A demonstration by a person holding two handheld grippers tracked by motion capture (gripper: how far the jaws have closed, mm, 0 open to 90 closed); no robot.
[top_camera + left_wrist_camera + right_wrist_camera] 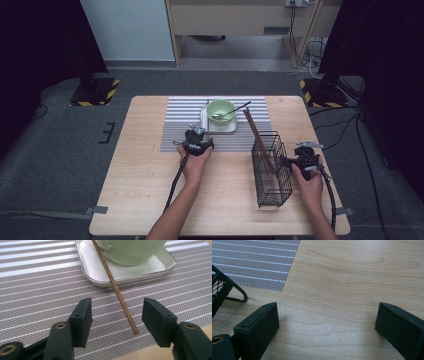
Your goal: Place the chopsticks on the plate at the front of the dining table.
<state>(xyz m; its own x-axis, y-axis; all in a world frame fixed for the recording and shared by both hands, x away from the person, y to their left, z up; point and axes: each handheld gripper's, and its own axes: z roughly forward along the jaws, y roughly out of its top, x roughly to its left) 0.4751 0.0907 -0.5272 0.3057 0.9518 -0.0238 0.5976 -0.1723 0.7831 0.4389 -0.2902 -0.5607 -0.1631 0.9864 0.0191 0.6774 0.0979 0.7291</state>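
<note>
On the left side of the wooden table, the left hand is holding the left gripper low over the near edge of the striped placemat, forearm reaching in from the bottom edge. In the left gripper view its jaws are standing apart, and a brown chopstick is lying between them without touching either pad; its near end is resting on the placemat and the rest is running up over the rim of the white tray beside the green bowl. In the high view the green bowl is sitting on the white tray at the middle of the placemat, with a spoon leaning in it, handle pointing right. Just right of the tray, more chopsticks are slanting out of a black wire basket, which is standing on the bare wood near the placemat's right corner. Beside the basket, the right hand is holding the right gripper close to the basket's right wall. In the right gripper view its jaws are spread wide over bare wood, nothing between them, with the basket's foot at the left edge.
</note>
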